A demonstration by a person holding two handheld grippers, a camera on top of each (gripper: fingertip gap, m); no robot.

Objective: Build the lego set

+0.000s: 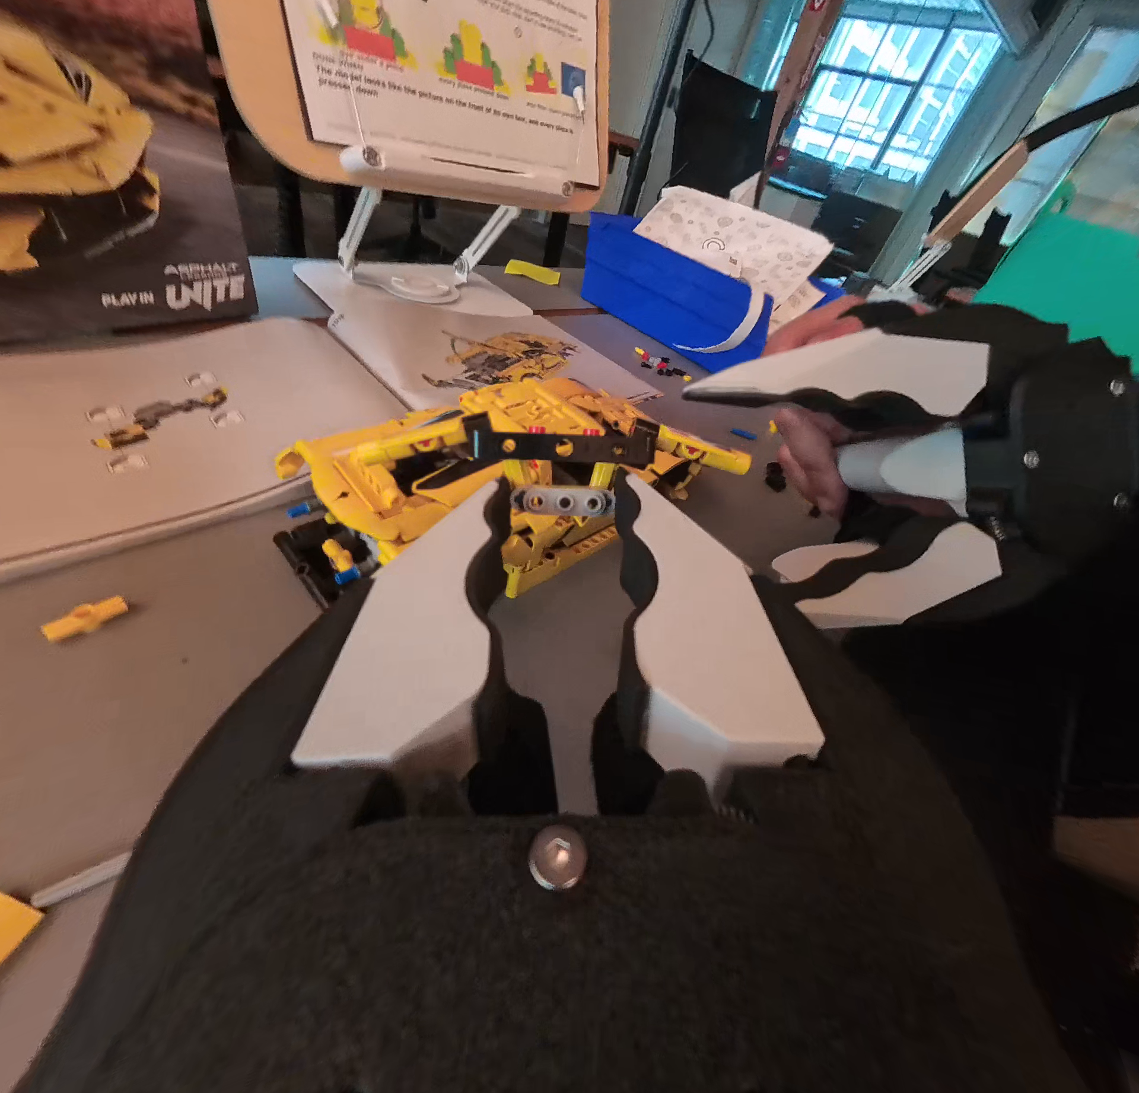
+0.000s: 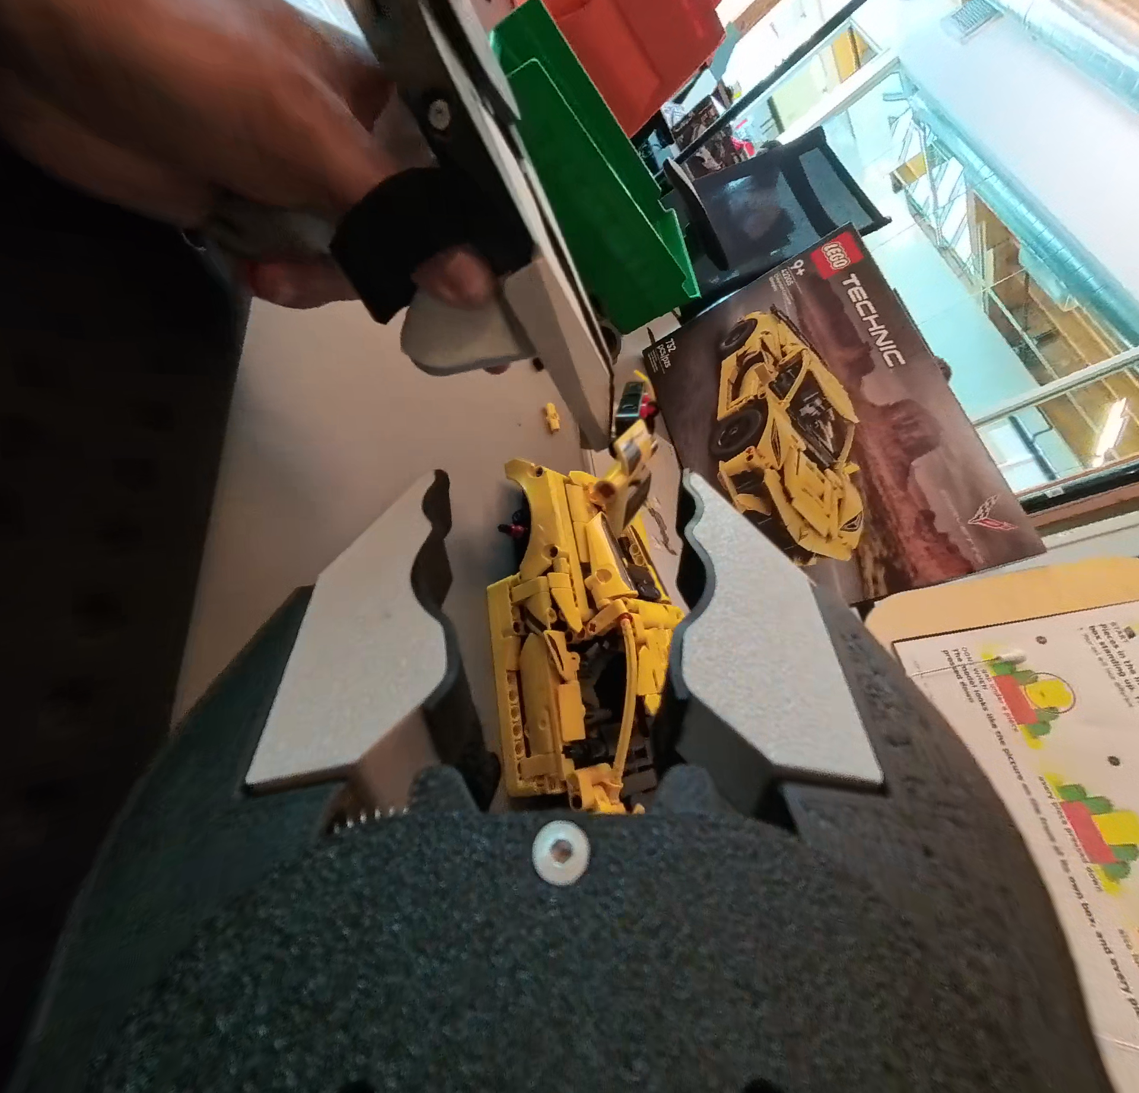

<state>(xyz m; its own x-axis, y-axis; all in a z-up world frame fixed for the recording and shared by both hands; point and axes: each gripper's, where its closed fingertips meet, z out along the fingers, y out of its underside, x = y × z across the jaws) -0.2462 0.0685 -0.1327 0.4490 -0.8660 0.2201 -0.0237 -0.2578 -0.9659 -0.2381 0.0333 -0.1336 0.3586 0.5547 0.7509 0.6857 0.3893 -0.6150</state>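
Observation:
The half-built yellow Lego car [image 1: 493,447] lies tilted on the grey table [image 1: 154,694]. My left gripper [image 1: 561,490] is closed on a grey holed beam [image 1: 562,501] at the car's near end, one fingertip on each end of it. My right gripper [image 1: 820,472] comes in from the right with its jaws wide apart and nothing between them. In the right wrist view it [image 2: 564,484] is open, with the car [image 2: 585,632] lying past its fingers. A hand [image 2: 185,108] holds the left gripper at the upper left of that view.
The set's box [image 1: 92,139] stands at the back left and also shows in the right wrist view [image 2: 832,416]. An open instruction booklet [image 1: 185,422] lies left of the car. Behind it are a sheet on a stand [image 1: 431,65] and a blue bin [image 1: 665,299]. A loose yellow piece [image 1: 84,618] lies front left. From my left tips it is roughly 20 cm to the loose yellow piece [image 1: 84,618]; from my right, 25 cm. It is also in sight in the right wrist view [image 2: 551,417].

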